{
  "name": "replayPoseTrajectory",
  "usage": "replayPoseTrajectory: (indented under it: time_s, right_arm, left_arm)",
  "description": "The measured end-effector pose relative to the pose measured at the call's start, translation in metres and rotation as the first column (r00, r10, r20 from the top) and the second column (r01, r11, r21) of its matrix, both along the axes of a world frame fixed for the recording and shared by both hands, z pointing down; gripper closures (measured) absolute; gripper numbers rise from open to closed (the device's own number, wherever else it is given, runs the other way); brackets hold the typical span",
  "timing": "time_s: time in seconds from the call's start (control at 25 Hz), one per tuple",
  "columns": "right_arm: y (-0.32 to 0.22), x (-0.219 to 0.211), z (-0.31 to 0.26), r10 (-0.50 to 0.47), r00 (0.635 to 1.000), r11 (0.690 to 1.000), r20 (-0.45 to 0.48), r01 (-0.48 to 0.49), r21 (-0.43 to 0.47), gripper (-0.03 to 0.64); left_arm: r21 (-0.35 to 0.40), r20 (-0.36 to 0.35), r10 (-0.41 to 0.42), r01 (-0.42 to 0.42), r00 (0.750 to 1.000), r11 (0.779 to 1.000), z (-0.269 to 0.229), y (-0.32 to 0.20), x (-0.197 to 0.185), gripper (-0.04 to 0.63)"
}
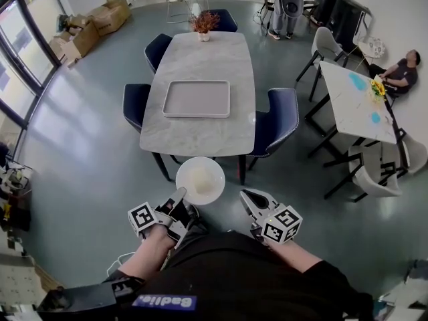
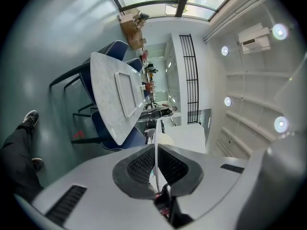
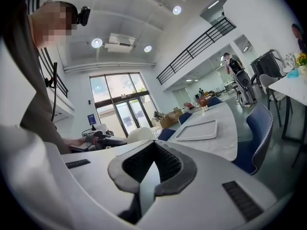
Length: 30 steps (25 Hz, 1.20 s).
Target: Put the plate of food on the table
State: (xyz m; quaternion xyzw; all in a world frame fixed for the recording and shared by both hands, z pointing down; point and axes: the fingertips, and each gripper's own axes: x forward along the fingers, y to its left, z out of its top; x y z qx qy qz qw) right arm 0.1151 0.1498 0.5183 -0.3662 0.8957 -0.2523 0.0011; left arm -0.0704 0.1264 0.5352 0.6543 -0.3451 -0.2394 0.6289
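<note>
A white plate (image 1: 200, 180) with a pale mound of food (image 1: 201, 177) hangs in the air just short of the near end of the marble table (image 1: 200, 136). My left gripper (image 1: 180, 194) is shut on the plate's near left rim. In the left gripper view the rim (image 2: 155, 133) stands edge-on between the black pads (image 2: 142, 166). An empty white tray (image 1: 197, 99) lies in the middle of the table. My right gripper (image 1: 249, 196) is to the right of the plate, apart from it, shut and empty. In the right gripper view the plate (image 3: 139, 135) shows to its left.
Dark blue chairs (image 1: 281, 116) stand along both long sides of the table, and a potted plant (image 1: 204, 24) sits at its far end. A second white table (image 1: 354, 102) with chairs is at the right, with a person (image 1: 401, 72) seated beyond it. Cardboard boxes (image 1: 100, 19) lie at the far left.
</note>
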Motion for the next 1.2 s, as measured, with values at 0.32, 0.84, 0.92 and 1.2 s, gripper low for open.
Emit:
replayPoseTrajectory:
  time_s: [0.32, 0.84, 0.92, 1.2]
  right_arm:
    - [-0.036, -0.015, 0.002, 0.036, 0.999, 0.999, -0.013, -0.037, -0.026, 0.607]
    - [-0.121, -0.065, 0.001, 0.082, 0.997, 0.996, -0.013, -0.082, -0.033, 0.606]
    - [-0.133, -0.075, 0.0, 0.09, 0.996, 0.995, -0.017, -0.091, -0.038, 0.606]
    - [-0.165, -0.101, 0.003, 0.142, 0.989, 0.988, -0.031, -0.143, -0.049, 0.606]
  left_arm:
    - [-0.014, 0.004, 0.044, -0.044, 0.999, 0.999, 0.002, -0.037, -0.01, 0.578]
    - [-0.025, -0.018, 0.089, -0.089, 0.996, 0.996, 0.01, -0.122, -0.049, 0.577]
    - [-0.025, -0.009, 0.1, -0.1, 0.995, 0.995, 0.012, -0.135, -0.058, 0.578]
    - [-0.023, -0.022, 0.151, -0.151, 0.988, 0.988, 0.015, -0.175, -0.079, 0.577]
